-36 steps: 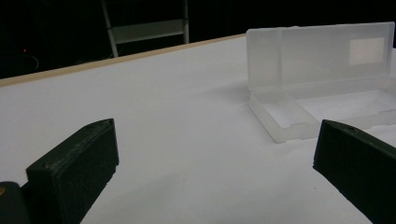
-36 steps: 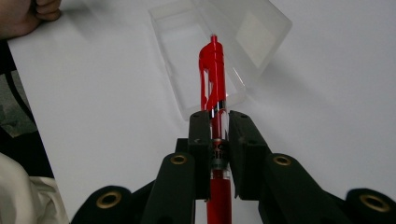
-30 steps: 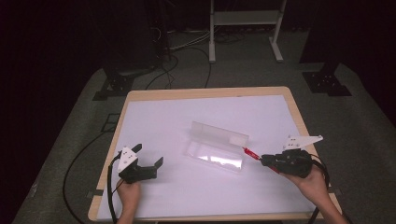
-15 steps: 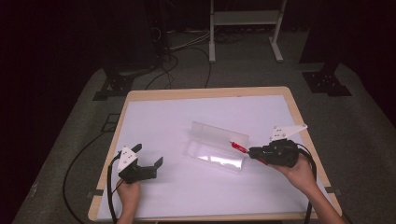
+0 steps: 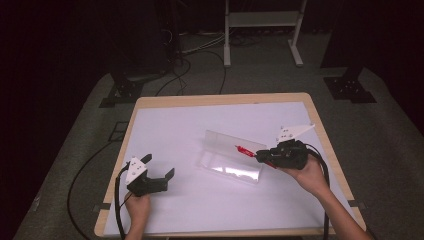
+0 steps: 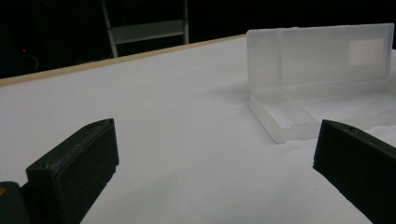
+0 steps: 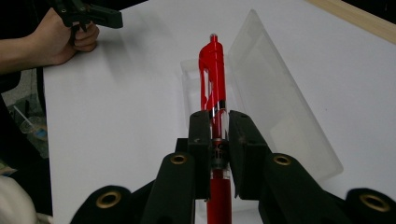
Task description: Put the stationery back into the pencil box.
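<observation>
1. Right gripper (image 5: 259,156) clenched on a red pen (image 7: 213,88), which sticks out straight ahead of its jaws.
2. Pen tip hangs over the open clear plastic case (image 5: 231,162), directly in front of the right gripper; lid stands upright on the far side.
3. Left gripper (image 5: 159,167) released, jaws wide, nothing between them; the case lies ahead to its right on the white tabletop (image 5: 170,130).

We have carried the red plastic pen (image 5: 244,149), clamped in our right tool (image 5: 260,156), leftward from the right side of the white surface (image 5: 180,130) to above the open clear plastic case (image 5: 232,157).
</observation>
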Motion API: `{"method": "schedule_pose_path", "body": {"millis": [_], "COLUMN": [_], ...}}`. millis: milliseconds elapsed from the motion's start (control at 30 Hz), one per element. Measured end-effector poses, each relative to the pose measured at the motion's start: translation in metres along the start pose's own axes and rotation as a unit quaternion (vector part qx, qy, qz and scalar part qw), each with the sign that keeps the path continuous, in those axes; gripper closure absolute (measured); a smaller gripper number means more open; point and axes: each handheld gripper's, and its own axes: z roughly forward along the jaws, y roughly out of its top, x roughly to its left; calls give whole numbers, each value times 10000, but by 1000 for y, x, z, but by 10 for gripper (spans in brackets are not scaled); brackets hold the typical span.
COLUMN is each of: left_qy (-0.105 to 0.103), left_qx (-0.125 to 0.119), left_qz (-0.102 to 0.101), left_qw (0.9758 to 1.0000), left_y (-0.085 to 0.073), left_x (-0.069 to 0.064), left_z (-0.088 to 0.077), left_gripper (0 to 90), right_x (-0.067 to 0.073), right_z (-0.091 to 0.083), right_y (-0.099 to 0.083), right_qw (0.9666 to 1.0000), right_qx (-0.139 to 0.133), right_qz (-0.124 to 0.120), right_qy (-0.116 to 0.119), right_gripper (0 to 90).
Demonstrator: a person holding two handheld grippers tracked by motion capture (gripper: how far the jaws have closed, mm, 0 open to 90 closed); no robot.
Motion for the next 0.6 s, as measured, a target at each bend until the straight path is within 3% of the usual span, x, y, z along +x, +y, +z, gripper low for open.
{"method": "schedule_pose_path", "body": {"millis": [600], "left_qy": [-7], "left_qx": [-15], "left_qz": [-19], "left_qw": [10000], "left_y": [0], "left_x": [0], "left_z": [0], "left_gripper": [0], "right_x": [-6], "right_z": [32], "right_y": [18], "right_qw": [9995], "right_qx": [208], "right_qz": [-148], "right_qy": [170], "right_gripper": [789]}}
